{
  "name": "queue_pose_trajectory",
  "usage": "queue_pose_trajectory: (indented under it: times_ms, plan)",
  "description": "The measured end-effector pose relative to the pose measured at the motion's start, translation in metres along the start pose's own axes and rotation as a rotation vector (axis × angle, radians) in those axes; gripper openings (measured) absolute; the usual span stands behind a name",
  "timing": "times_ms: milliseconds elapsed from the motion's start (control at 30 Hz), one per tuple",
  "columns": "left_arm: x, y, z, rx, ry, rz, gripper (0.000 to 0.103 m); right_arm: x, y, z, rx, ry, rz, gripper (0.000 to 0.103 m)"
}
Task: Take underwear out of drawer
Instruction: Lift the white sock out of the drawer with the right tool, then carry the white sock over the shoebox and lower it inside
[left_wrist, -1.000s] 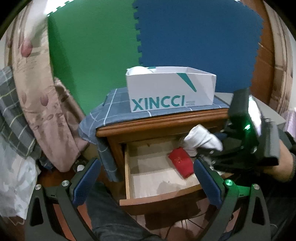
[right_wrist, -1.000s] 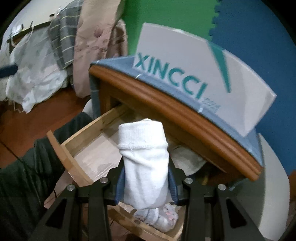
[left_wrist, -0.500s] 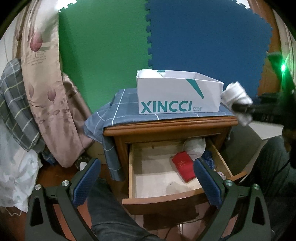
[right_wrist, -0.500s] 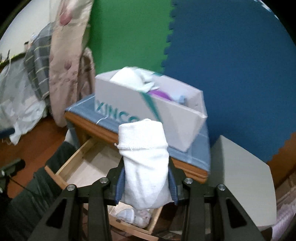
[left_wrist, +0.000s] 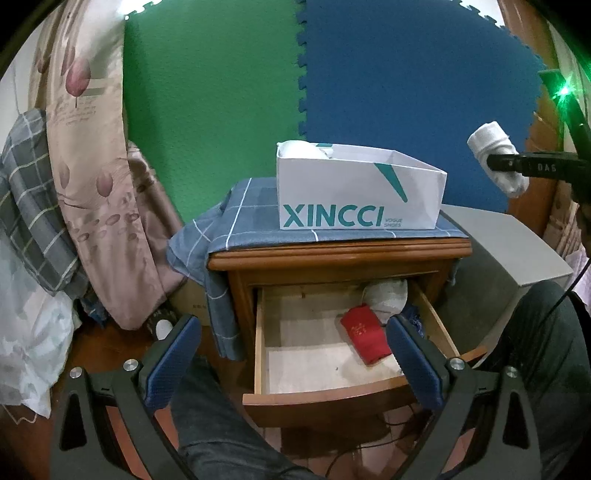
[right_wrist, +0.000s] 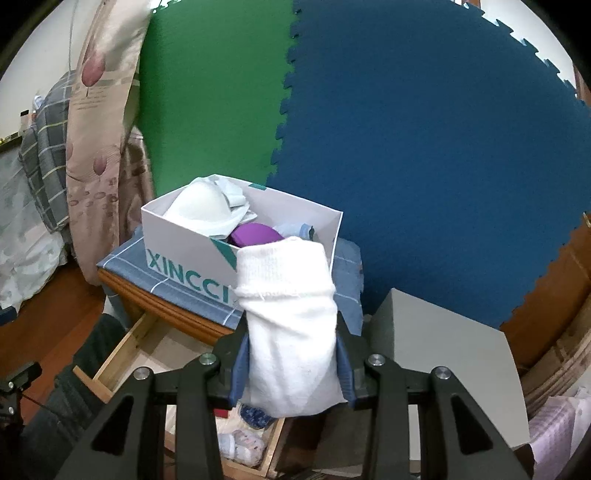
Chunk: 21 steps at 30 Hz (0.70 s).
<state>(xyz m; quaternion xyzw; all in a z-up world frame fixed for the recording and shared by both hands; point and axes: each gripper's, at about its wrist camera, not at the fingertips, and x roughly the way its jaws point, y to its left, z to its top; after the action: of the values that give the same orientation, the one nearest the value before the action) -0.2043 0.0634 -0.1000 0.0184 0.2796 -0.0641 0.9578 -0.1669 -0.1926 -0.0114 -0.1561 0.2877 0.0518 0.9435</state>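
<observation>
My right gripper (right_wrist: 291, 363) is shut on a rolled white garment (right_wrist: 290, 317) and holds it in the air above and to the right of the nightstand; it also shows in the left wrist view (left_wrist: 495, 164). The wooden drawer (left_wrist: 325, 397) stands open below, with a red folded garment (left_wrist: 365, 338) and a white bundle (left_wrist: 386, 299) inside. My left gripper (left_wrist: 291, 363) is open and empty, in front of the drawer. A white XINCCI shoebox (left_wrist: 354, 195) on the nightstand holds white and purple garments (right_wrist: 251, 232).
A blue checked cloth (left_wrist: 251, 218) covers the nightstand top. Curtains and bedding (left_wrist: 85, 184) hang at the left. A grey cabinet (right_wrist: 443, 362) stands right of the nightstand. A person's dark-trousered legs (left_wrist: 221, 424) are in front of the drawer.
My right gripper has lifted the white garment out of the drawer and up to the right, above the level of the shoebox. My left gripper has drawn back a little.
</observation>
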Motion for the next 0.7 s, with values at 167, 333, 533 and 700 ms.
queue_pose_trajectory:
  times_ms: [167, 333, 533, 700]
  plan:
    - [0.0, 0.001, -0.001, 0.0, 0.004, -0.002, 0.099, 0.003, -0.002, 0.004, -0.014, 0.0, -0.038, 0.04]
    - [0.001, 0.001, -0.001, -0.003, 0.006, -0.001, 0.099, 0.005, 0.0, 0.006, -0.046, -0.005, -0.096, 0.04]
    - [0.001, 0.001, -0.003, -0.01, 0.01, -0.002, 0.099, 0.008, -0.003, 0.006, -0.042, -0.003, -0.108, 0.04]
    - [0.001, 0.001, -0.004, -0.013, 0.01, -0.003, 0.099, 0.01, -0.011, 0.019, -0.007, -0.016, -0.079, 0.04]
